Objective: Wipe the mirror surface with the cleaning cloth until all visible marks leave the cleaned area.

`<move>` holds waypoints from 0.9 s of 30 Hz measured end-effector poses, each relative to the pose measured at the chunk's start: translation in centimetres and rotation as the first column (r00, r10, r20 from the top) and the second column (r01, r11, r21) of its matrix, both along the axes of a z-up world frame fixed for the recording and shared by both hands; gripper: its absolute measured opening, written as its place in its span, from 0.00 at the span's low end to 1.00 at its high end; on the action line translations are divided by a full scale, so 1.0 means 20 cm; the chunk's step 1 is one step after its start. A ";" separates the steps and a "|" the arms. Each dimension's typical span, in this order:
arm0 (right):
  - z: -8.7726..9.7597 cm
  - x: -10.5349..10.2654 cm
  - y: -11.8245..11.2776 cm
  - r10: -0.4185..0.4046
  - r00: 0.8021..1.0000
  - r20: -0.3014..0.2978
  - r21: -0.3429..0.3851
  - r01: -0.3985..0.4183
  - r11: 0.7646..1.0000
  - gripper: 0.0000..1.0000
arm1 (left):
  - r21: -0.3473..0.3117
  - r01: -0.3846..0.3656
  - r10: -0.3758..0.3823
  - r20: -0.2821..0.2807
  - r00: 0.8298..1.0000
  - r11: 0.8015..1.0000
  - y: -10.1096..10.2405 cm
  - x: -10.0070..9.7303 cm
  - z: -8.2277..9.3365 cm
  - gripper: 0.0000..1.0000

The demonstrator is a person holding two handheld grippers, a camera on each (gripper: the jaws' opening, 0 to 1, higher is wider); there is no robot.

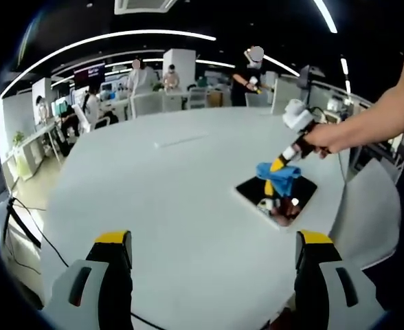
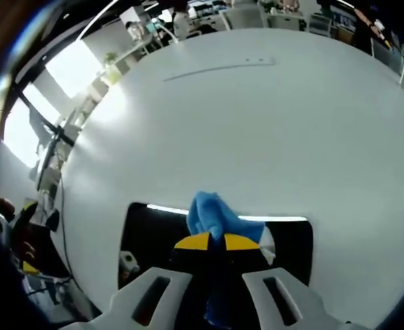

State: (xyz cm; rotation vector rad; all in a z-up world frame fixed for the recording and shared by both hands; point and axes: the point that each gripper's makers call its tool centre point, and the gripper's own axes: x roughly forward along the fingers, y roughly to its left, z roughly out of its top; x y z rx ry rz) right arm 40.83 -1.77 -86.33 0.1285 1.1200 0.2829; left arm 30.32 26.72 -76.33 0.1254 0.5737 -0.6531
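Mirror being wiped with the cloth, work judged under way.

The left gripper is held wide and empty over the white tabletop; toward the tabletop's right edge, the crumpled blue cleaning cloth is pinched in the right gripper and pressed on the dark square mirror. Remaining marks cannot be told.

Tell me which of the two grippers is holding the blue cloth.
The right gripper: its yellow-tipped jaws are shut on the blue cloth over the mirror. The left gripper stands open above the white table, holding nothing.
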 end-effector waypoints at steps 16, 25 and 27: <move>0.00 0.02 0.32 0.095 0.995 -0.011 0.033 -0.094 0.995 0.00 | -0.004 -0.034 0.034 -0.017 0.999 0.999 0.00 -0.07 -0.03 1.00; 0.00 0.02 0.44 0.094 0.995 -0.022 0.036 -0.093 0.995 0.00 | -0.001 -0.046 0.046 -0.029 0.999 0.999 0.04 -0.10 -0.05 1.00; 0.00 0.02 0.47 0.093 0.995 -0.028 0.047 -0.092 0.995 0.00 | -0.004 -0.042 0.042 -0.034 0.999 0.999 0.03 -0.10 -0.06 1.00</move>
